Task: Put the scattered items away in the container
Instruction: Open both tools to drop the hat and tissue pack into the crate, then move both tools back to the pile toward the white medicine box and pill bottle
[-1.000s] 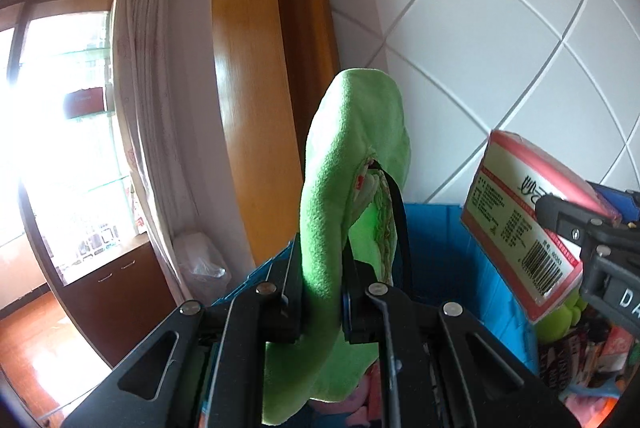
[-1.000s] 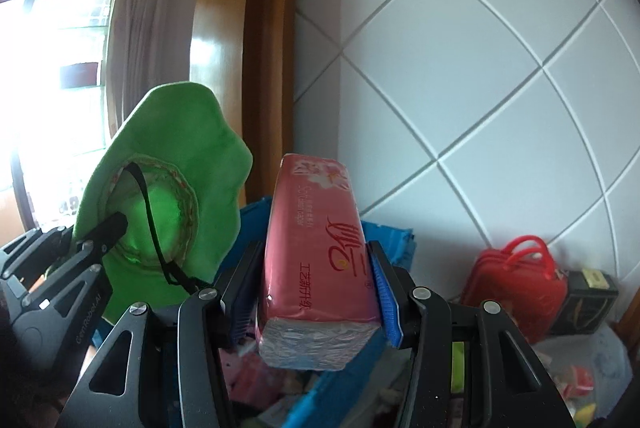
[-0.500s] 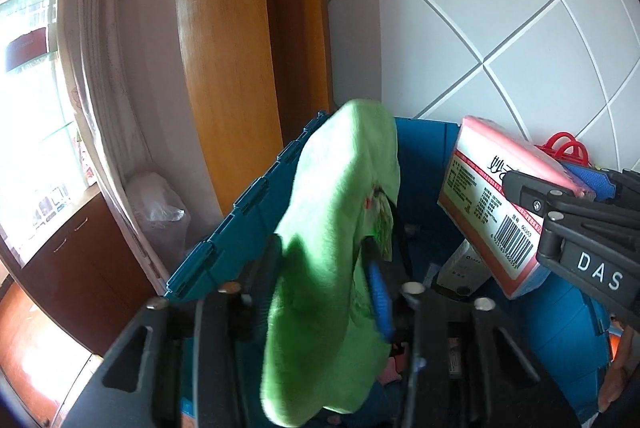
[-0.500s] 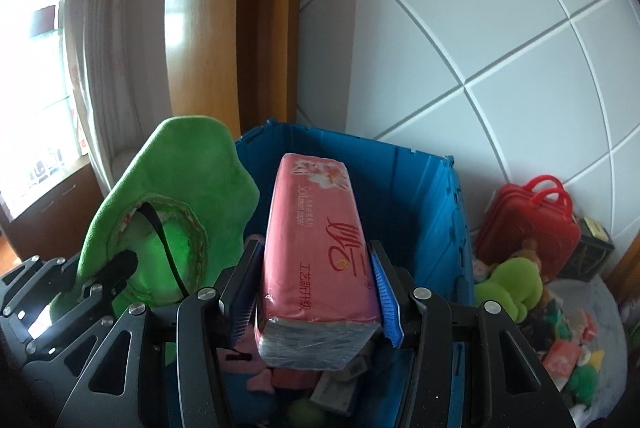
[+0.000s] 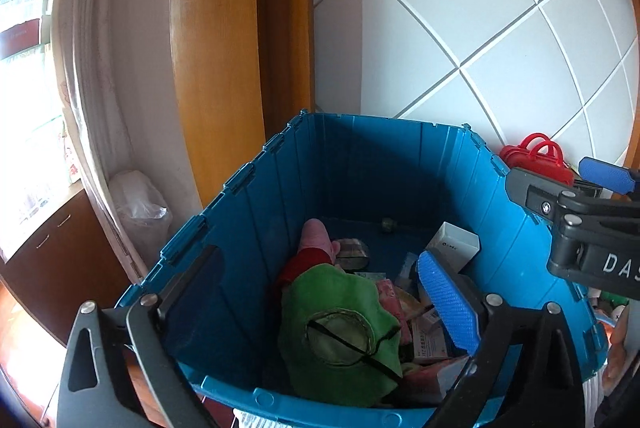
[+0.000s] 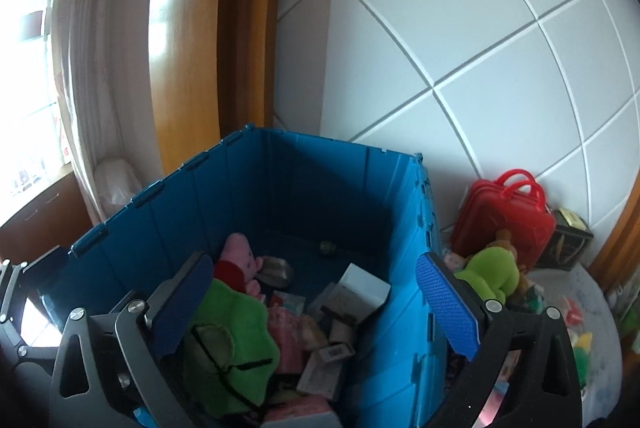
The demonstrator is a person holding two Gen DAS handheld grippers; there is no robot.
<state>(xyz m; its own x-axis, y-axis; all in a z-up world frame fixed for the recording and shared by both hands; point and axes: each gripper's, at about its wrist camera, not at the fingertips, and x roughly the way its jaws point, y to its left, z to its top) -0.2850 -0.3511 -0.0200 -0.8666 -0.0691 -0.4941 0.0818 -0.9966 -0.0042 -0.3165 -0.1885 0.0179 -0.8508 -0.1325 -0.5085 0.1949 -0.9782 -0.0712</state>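
The blue plastic crate stands against the tiled wall. The green hat lies inside it on other items. The pink tissue pack lies at the crate's near edge, partly cut off. My left gripper is open and empty above the crate. My right gripper is open and empty above the crate; it also shows at the right in the left wrist view. A pink plush and small boxes lie in the crate.
Right of the crate lie a red toy suitcase, a green plush, a dark box and several small toys on a white sheet. A wooden door frame and curtain stand to the left.
Both grippers opened over the crate. The green hat dropped from the left gripper and the pink tissue pack dropped from the right gripper into the crate.
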